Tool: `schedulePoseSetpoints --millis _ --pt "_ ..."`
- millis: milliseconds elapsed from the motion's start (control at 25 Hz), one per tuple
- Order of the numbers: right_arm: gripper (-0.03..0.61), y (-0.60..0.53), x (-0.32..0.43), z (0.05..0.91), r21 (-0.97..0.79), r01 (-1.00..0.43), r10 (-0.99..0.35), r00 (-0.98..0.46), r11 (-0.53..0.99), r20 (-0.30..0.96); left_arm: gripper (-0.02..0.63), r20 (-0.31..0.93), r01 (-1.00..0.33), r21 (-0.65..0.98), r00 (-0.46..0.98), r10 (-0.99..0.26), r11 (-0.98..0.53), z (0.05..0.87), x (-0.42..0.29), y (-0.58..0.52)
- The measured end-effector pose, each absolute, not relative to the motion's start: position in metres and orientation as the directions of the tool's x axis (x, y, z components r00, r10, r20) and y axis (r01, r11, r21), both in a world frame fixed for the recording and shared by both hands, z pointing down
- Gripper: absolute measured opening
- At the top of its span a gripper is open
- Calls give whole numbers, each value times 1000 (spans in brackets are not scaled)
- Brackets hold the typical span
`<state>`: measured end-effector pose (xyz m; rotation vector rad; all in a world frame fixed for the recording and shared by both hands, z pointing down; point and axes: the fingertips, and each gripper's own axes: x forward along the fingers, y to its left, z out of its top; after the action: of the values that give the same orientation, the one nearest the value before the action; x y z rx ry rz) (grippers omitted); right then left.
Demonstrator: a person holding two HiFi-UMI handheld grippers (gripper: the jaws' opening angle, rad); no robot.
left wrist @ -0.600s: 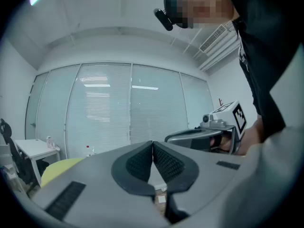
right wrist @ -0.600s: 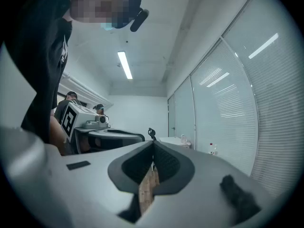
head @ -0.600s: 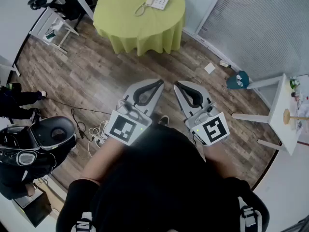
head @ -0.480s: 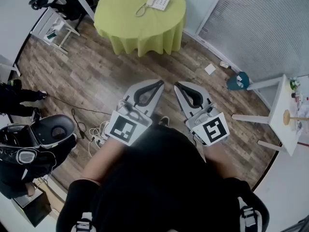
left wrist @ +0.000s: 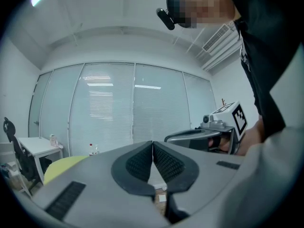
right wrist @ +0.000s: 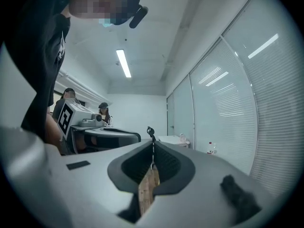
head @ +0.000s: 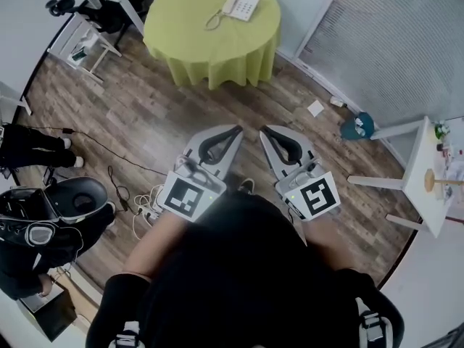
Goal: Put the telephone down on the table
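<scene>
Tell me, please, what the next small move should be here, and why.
Probably a step forward towards the round table, I'd judge. The telephone lies on its green cloth, far ahead of both grippers. The left gripper and right gripper are held level over the wooden floor, fingers closed on nothing, so neither can reach it from here.

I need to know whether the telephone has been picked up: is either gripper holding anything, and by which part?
Nothing is held. The left gripper and the right gripper are both shut and empty. The telephone lies on the green table, far from both.
</scene>
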<state>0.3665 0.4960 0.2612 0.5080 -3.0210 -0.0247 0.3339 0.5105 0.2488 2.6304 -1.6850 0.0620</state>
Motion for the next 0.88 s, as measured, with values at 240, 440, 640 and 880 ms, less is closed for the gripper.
schedulePoseSetpoints --millis 240,440,640,880 --pt "18 484 339 264 32 -331 -333 -938 943 94 14 38 -896 6 444 -895 -444 253 310 497" --pt "18 462 303 266 22 -353 -354 -929 935 112 14 39 -877 3 480 -876 -481 252 281 472" --pt "18 437 265 265 17 -377 -376 -919 926 122 14 37 -862 22 506 -862 -506 252 242 446" --pt "18 410 222 266 9 -408 -406 -905 913 130 14 31 -843 27 538 -842 -537 252 198 418"
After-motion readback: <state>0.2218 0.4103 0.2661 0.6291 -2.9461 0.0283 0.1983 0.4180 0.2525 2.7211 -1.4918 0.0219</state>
